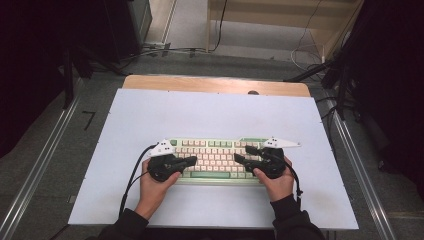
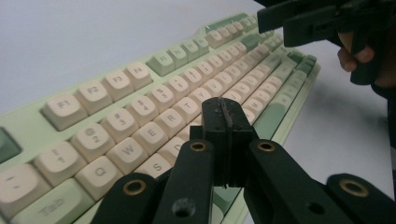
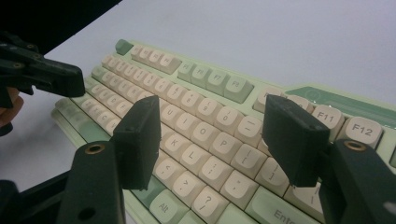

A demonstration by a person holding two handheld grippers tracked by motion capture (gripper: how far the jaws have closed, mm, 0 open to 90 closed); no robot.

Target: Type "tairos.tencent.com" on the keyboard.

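Left gripper [image 2: 227,122]: jaws pressed together on nothing, forming one blunt tip above the letter keys (suited, probably, to pressing a single key).
Right gripper [image 3: 219,140]: jaws spread wide, nothing between them, poised over the right-hand keys.
Keyboard [image 1: 218,159]: flat on the desk [image 1: 210,112], near its front edge, between both hands for equal reach.

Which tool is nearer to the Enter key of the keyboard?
Right. The right tool hangs open over the keyboard's right half, close to Enter; the left tool, shut, is over the letter keys at the far end.
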